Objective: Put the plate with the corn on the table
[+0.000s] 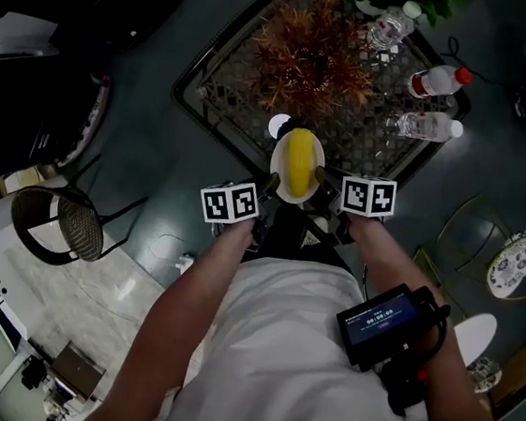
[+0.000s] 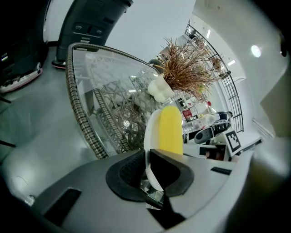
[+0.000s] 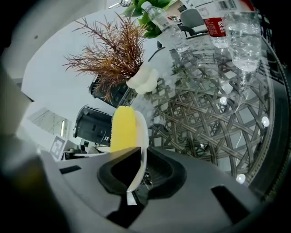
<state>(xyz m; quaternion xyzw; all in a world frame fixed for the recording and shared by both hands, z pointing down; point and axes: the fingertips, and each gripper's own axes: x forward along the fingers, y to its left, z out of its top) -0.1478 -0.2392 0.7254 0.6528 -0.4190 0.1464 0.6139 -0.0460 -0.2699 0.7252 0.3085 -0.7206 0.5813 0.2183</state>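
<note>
While we stand at the near edge of the table [image 1: 192, 102], we hold the plate [image 1: 293, 191] between both tools, one on each side. Our left gripper [image 1: 271, 185] pinches the plate's left rim, and its own view shows the jaws narrow, clamped on the thin white edge [image 2: 152, 132]. Our right gripper [image 1: 321, 178] does the same on the opposite rim, pads pressed on the white edge [image 3: 142, 136]. The corn [image 1: 299, 157] lies lengthwise on the plate, a yellow cob pointing away from us. The plate sits over the table's near edge, just beside the white pot [image 1: 279, 126] of the dry reddish plant [image 1: 309, 54]. We cannot tell whether its underside touches the glass top. Three water bottles [image 1: 425, 126] lie at the far right of the table, well apart from the plate. A round wicker chair [image 1: 63, 225] stands on the floor to our left.
</note>
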